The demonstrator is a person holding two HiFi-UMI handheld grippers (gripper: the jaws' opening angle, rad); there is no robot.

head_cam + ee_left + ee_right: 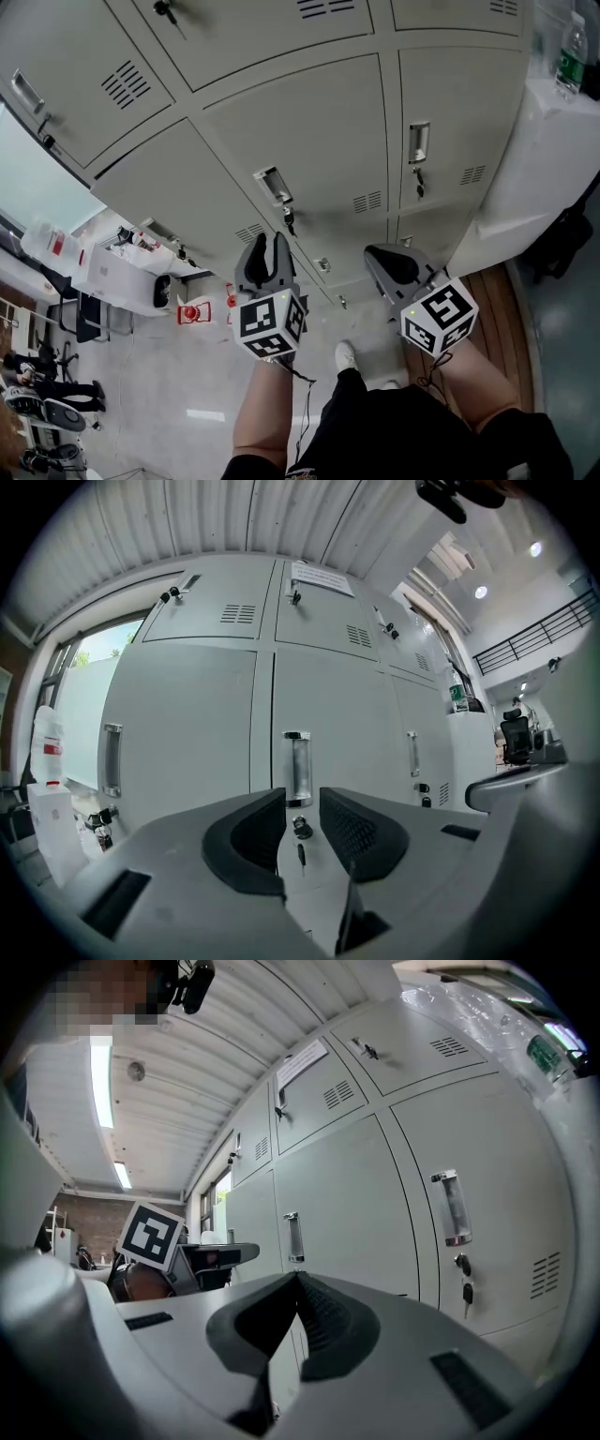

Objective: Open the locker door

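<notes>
Left gripper (302, 797) is part open and empty, lined up short of the handle (296, 769) on the middle door (356, 714). Door is closed. Right gripper (296, 1281) is closed and empty. Risk: my jaw gap looks narrow, so I may butt the handle or snag the key (301, 829) under it.

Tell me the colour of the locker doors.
Light grey; the doors show best in the left gripper view.

Left gripper (302, 797) at bottom centre, jaws slightly apart, nothing gripped. In the gap: lock (301, 828) with key (300, 855) hanging, just under the handle (297, 766) of the middle door (333, 705). Second handle (112, 759) at mid-left. Doors shut.
</notes>
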